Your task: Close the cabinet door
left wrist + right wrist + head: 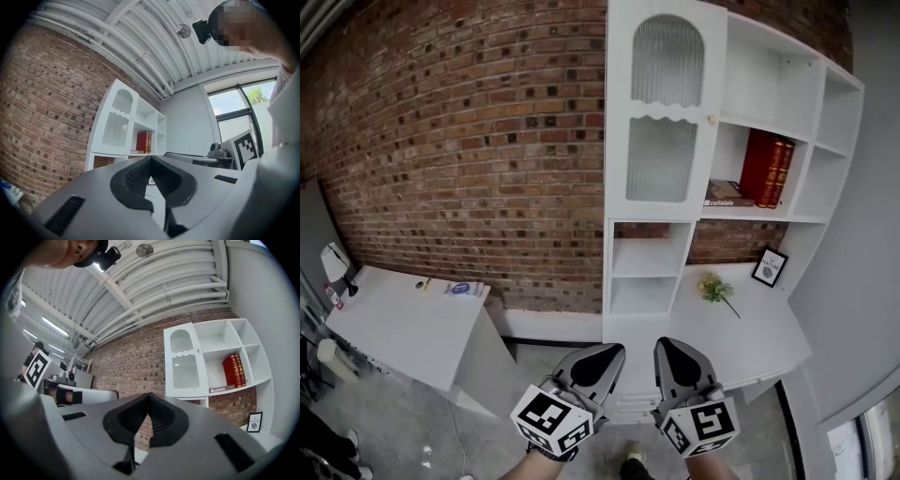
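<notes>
Some red books stand in the shelf compartment beside the cabinet door, which we see covering the top left compartment. Our left gripper view shows the left gripper with jaws closed and empty, and only here a window. In our right gripper view the right gripper has its jaws closed and empty too.

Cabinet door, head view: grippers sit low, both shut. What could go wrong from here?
1. The cabinet door is mostly ribbed translucent panels. A push there from the shut left gripper or right gripper might stress them. The white frame looks safer.
2. The knob is small, and the red books stand just beside that edge. A gripper slipping off the door could knock them.
</notes>
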A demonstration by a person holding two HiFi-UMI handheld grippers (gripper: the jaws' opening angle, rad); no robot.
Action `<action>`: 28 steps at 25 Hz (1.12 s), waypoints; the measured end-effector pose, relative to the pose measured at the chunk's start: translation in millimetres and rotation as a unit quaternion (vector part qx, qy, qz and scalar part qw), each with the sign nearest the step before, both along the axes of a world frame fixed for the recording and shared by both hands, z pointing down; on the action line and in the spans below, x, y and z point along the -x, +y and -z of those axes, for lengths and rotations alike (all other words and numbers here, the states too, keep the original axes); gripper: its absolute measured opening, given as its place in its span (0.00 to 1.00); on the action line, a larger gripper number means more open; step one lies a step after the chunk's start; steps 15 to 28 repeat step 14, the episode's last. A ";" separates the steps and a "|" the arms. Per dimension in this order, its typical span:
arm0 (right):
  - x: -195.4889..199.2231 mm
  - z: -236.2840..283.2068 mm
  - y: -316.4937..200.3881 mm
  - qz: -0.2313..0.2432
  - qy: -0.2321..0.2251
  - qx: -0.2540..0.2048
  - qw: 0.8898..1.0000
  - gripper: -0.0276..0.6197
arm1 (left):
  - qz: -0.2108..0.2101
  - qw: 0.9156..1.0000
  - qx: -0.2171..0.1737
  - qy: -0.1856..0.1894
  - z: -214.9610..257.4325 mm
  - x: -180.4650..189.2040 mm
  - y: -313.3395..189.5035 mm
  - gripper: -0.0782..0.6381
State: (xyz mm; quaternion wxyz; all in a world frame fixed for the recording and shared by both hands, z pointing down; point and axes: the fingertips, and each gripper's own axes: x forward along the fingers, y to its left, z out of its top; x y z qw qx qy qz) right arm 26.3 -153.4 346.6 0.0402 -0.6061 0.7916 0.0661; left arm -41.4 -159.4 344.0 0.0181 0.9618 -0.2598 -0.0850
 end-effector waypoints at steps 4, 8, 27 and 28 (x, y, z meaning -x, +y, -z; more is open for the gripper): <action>2.8 -1.0 2.5 0.003 -0.002 0.005 1.000 0.07 | 0.001 1.000 0.002 -0.001 0.0 2.8 1.8 0.12; 4.6 -0.1 2.2 0.009 -0.001 0.011 1.000 0.07 | -0.003 1.000 0.003 0.003 -1.3 1.9 1.2 0.12; 3.3 9.3 -6.2 0.012 0.000 0.003 1.000 0.07 | 0.001 1.000 -0.002 0.004 4.6 1.9 -5.2 0.12; 3.3 9.3 -6.2 0.012 0.000 0.003 1.000 0.07 | 0.001 1.000 -0.002 0.004 4.6 1.9 -5.2 0.12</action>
